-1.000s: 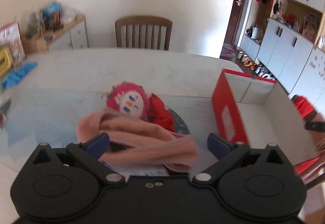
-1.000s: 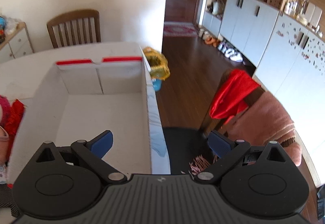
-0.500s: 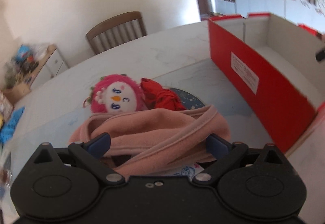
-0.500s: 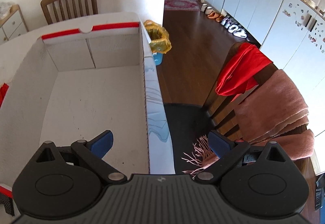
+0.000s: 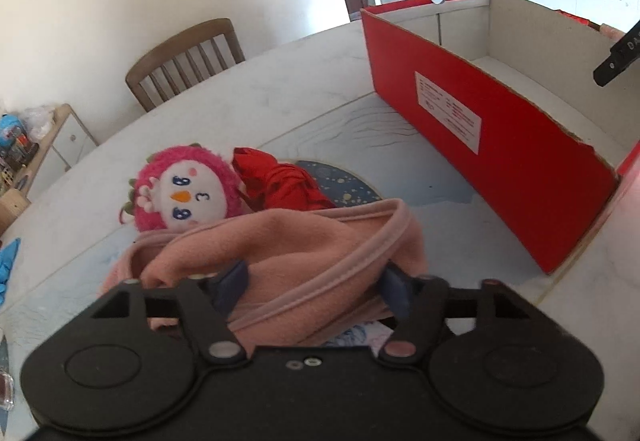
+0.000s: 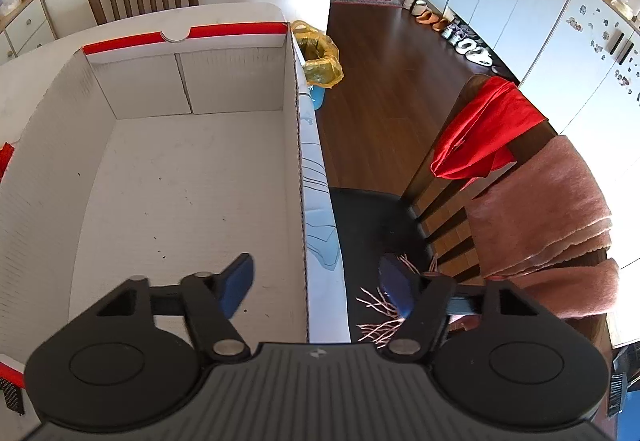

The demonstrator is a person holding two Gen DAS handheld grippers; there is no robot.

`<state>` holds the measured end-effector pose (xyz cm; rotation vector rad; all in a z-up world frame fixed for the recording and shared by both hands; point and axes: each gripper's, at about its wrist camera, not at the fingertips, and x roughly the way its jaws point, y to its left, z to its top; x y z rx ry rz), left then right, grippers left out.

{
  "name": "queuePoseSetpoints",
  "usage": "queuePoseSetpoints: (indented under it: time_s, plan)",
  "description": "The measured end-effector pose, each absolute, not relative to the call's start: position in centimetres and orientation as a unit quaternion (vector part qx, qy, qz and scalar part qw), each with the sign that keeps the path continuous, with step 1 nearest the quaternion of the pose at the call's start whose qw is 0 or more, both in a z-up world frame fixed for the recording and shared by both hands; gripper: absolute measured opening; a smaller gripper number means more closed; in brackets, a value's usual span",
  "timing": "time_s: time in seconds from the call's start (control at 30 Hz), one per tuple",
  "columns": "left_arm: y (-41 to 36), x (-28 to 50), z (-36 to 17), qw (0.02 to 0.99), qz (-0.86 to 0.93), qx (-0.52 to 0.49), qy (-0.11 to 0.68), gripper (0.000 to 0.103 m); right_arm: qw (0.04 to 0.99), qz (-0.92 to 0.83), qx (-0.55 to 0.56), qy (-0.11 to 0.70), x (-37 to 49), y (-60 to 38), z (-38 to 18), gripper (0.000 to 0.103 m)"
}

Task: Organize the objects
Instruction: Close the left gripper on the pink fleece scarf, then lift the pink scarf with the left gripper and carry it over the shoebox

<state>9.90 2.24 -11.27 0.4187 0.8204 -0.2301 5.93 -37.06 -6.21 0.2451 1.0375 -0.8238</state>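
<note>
A pink fleece cloth (image 5: pixel 280 241) lies heaped on the table in front of a pink-haired plush doll (image 5: pixel 184 193) and a crumpled red cloth (image 5: pixel 280 185). My left gripper (image 5: pixel 314 291) is down on the pink cloth. Its jaws are closing, the cloth bulges between them and both pads sink into its folds. To the right stands an open red box (image 5: pixel 480 129) with nothing in it and a white inside (image 6: pixel 180 89). My right gripper (image 6: pixel 316 291) hangs astride the box's right wall (image 6: pixel 302 201). Its jaws are closing, one finger (image 6: pixel 236 289) inside the box, and the pads are clear of the wall.
A wooden chair (image 5: pixel 188 57) stands at the table's far side, and a low cabinet (image 5: pixel 60 133) at the left. Right of the table, another chair (image 6: pixel 440 209) carries a red cloth (image 6: pixel 480 129) and a fringed pink scarf (image 6: pixel 540 209). A yellow-bagged bin (image 6: pixel 320 57) sits on the floor.
My left gripper sank and rolled onto the pink cloth, and its jaws narrowed around it. My right gripper dropped slightly over the box wall, and its jaws narrowed too.
</note>
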Motion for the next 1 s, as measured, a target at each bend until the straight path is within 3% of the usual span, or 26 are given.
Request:
queuePoseSetpoints:
  time_s: [0.13, 0.27, 0.33, 0.67, 1.0]
  plan:
    - [2.6, 10.0, -11.0, 0.886, -0.121, 0.176, 0.411, 0.028, 0.780, -0.386, 0.112, 0.479, 5.8, -37.1, -6.1, 0.047]
    - [3.6, 10.2, -10.0, 0.888, -0.130, 0.123, 0.423, 0.021, 0.777, -0.391, 0.111, 0.480, 5.6, -37.0, -5.8, 0.032]
    - [4.2, 10.3, -9.4, 0.889, -0.132, 0.103, 0.426, 0.011, 0.777, -0.392, 0.113, 0.479, 5.6, -37.0, -5.6, 0.029]
    - [6.5, 10.8, -5.5, 0.896, -0.137, 0.047, 0.421, 0.006, 0.783, -0.386, 0.133, 0.470, 5.7, -36.3, -5.1, 0.006]
    - [7.4, 11.6, -0.1, 0.910, -0.127, 0.004, 0.395, 0.003, 0.788, -0.379, 0.132, 0.467, 5.4, -36.3, -4.9, 0.005]
